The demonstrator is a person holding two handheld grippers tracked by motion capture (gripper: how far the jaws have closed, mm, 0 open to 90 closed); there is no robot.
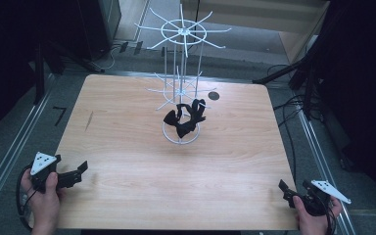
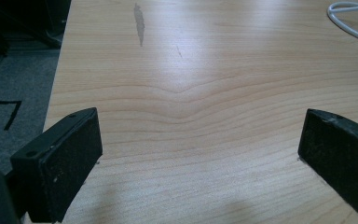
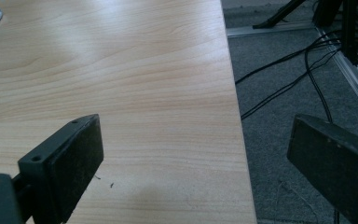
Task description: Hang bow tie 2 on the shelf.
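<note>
Two grippers sit at the counter's [image 1: 127, 196] near corners, left gripper [image 1: 81, 170] and right gripper [image 1: 283, 187], fingers spread apart, empty. Farther back, near the far edge, a white wire rack [image 1: 181, 78] holds dark bows [image 1: 185, 118], their shapes hard to make out.

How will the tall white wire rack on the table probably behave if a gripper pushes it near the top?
The white wire rack is probably light, since it is all thin wire. It looks apt to tip: it stands tall on a small ring base, so a high push has leverage. The thin arms at its top may flex or bend. The black fabric pieces at its base seem too light to steady it.
</note>
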